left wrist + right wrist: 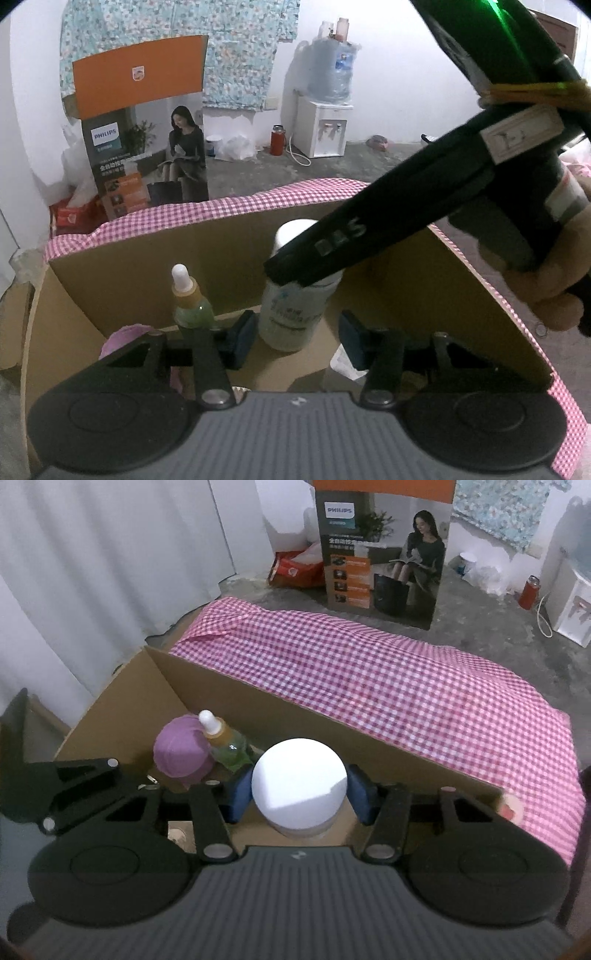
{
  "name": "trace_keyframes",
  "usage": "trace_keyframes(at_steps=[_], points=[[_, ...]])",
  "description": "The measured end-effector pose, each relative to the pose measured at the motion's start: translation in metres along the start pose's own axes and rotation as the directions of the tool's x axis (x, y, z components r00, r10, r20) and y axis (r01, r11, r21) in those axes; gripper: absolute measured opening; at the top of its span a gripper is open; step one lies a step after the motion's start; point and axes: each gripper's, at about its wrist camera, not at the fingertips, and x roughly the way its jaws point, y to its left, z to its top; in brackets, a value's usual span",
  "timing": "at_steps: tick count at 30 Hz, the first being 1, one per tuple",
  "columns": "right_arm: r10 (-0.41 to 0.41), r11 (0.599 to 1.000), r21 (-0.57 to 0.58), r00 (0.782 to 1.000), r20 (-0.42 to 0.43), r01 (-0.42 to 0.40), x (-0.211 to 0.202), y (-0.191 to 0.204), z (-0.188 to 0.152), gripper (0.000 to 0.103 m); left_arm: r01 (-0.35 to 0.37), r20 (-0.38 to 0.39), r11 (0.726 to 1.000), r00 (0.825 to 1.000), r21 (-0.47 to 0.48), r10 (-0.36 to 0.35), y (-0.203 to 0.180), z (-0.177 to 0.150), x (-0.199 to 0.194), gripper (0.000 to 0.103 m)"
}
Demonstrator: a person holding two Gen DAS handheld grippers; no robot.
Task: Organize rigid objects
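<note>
A white bottle (pixel 291 314) with a white cap (pixel 299 779) stands upright inside the open cardboard box (pixel 229 243). My right gripper (pixel 299 794) has its blue pads on both sides of the cap, touching or nearly touching it. Its arm (pixel 388 229) crosses the left wrist view from the upper right. A green dropper bottle (pixel 190 299) stands to the left of the white bottle, also seen in the right wrist view (pixel 225 744). A purple round object (pixel 183 751) sits beside it. My left gripper (pixel 295 338) is open and empty, low in the box near the white bottle.
The box sits against a pink checked cloth (pixel 388 686). Beyond stand a tall Philips carton (pixel 147 140), a water dispenser (pixel 325 122), a red flask (pixel 277 139) and bags on the concrete floor. White curtains (pixel 92 572) hang at the left.
</note>
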Motion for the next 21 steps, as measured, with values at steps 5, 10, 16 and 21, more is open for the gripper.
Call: trace_keyframes(at_steps=[5, 10, 16, 21], points=[[-0.026, 1.0, 0.015, 1.0, -0.003, 0.026, -0.005, -0.006, -0.007, 0.051, 0.023, 0.003, 1.0, 1.0, -0.01, -0.023, 0.004, -0.009, -0.015, 0.052], [-0.042, 0.999, -0.008, 0.999, 0.007, 0.042, -0.005, 0.004, -0.01, 0.051, 0.015, -0.006, 1.0, 1.0, -0.025, -0.015, 0.01, -0.019, -0.029, 0.053], [-0.142, 0.984, -0.106, 0.99, 0.001, 0.141, 0.005, 0.026, -0.002, 0.052, 0.015, 0.006, 0.999, 1.0, -0.043, -0.014, 0.015, -0.028, -0.047, 0.059], [-0.156, 0.984, -0.091, 0.988, 0.009, 0.156, -0.007, 0.029, 0.004, 0.062, 0.012, 0.027, 0.999, 1.0, -0.039, -0.01, 0.015, -0.039, -0.065, 0.07]])
